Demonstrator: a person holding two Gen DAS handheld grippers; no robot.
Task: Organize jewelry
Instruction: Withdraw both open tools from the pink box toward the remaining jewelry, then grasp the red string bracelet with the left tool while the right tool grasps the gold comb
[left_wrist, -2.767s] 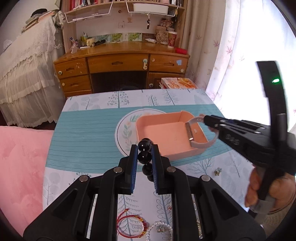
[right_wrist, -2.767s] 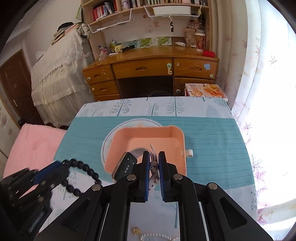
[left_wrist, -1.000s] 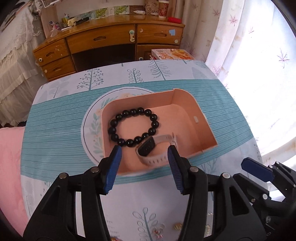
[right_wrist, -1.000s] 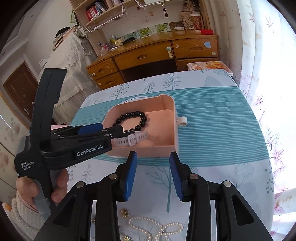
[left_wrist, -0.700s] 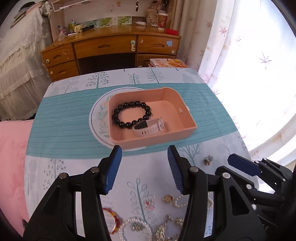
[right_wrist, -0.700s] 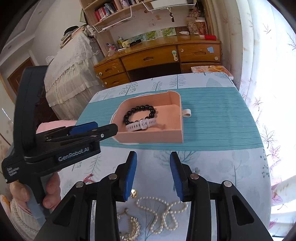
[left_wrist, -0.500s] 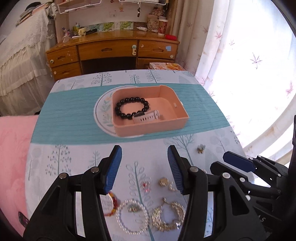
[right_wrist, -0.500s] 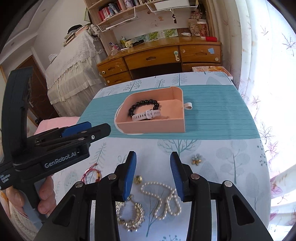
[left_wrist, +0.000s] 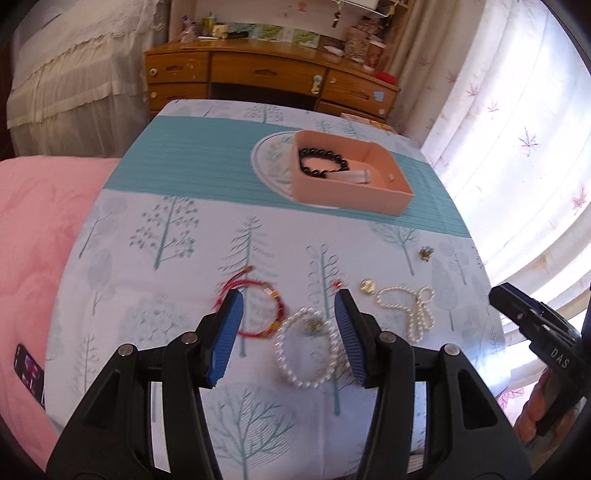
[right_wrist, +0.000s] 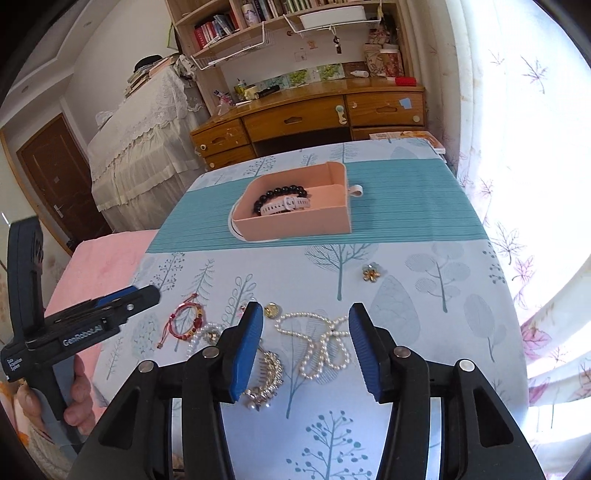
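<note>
Now both unloaded: left hand-held gripper (left_wrist: 288, 325) gaped above pearl bracelet (left_wrist: 308, 349); right hand-held gripper (right_wrist: 306, 336), jaws just widened, nothing between, above pearl necklace (right_wrist: 321, 347). Advice: lower straight, pinch single strand. Pink tray (right_wrist: 295, 225) far ahead.

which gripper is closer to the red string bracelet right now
Left. The left gripper hangs right over the red string bracelet, jaws open. The right gripper hovers off to its right, over the long pearl strand.

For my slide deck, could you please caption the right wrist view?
Open right gripper above a pearl necklace; pink tray holds two pieces.
</note>
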